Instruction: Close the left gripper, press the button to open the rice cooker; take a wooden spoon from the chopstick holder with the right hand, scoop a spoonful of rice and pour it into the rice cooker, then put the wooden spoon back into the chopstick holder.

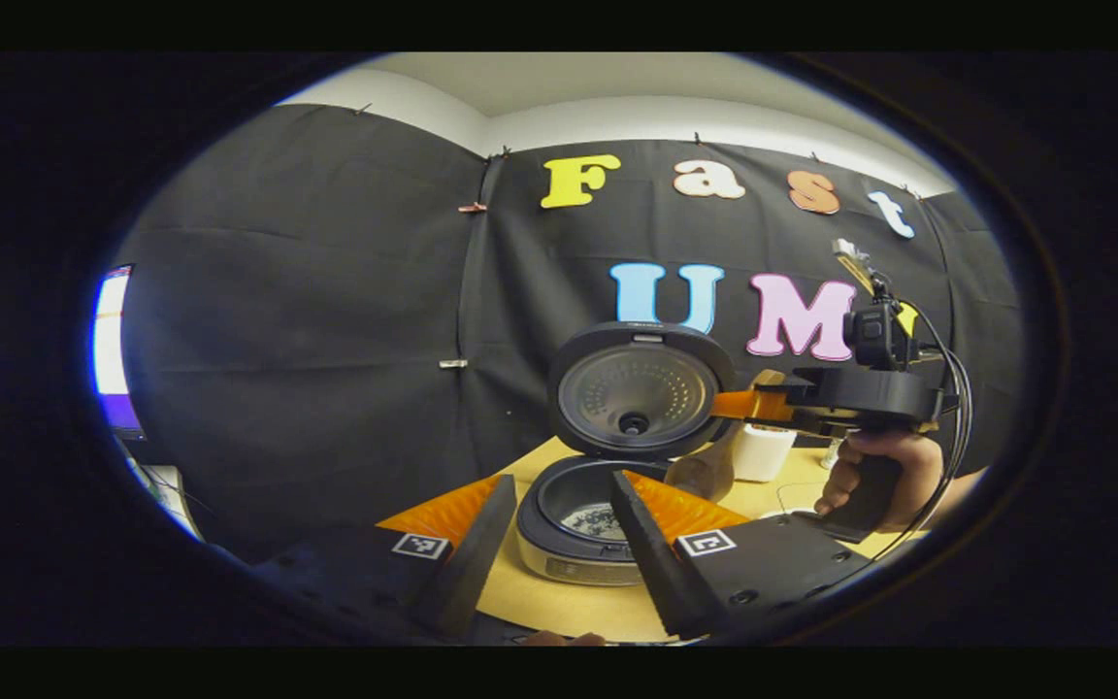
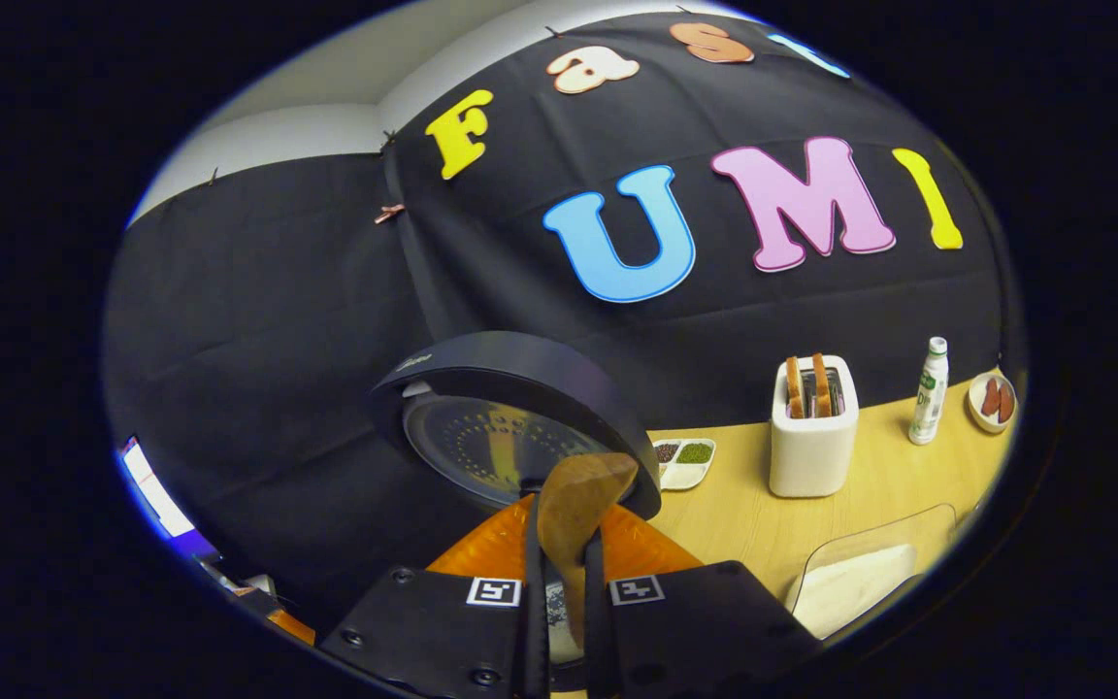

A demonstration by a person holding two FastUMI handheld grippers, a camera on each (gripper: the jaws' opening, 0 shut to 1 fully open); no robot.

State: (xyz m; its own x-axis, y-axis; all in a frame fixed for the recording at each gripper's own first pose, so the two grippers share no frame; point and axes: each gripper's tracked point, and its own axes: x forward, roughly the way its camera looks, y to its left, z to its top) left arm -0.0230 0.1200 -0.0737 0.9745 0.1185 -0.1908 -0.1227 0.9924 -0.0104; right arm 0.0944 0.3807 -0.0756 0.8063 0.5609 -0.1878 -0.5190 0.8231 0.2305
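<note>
The rice cooker (image 1: 559,558) stands on the wooden table with its lid (image 1: 633,393) raised; some rice lies in its inner pot (image 1: 590,519). My left gripper (image 1: 561,481) is open, its fingers spread to either side of the pot, holding nothing. Farther right a hand (image 1: 884,471) holds my right gripper (image 1: 726,406), which is shut on the wooden spoon (image 1: 705,471); the spoon's wide end hangs by the cooker's right rim. In the right gripper view the spoon (image 2: 578,505) stands between the shut fingers of the right gripper (image 2: 564,553), in front of the lid (image 2: 510,427).
A white toaster (image 2: 811,437) with bread stands behind the cooker's right side, also seen as the toaster (image 1: 763,451). Near it are a divided dish (image 2: 683,464), a bottle (image 2: 928,388) and a small bowl (image 2: 991,400). A clear container of rice (image 2: 860,573) sits at the near right.
</note>
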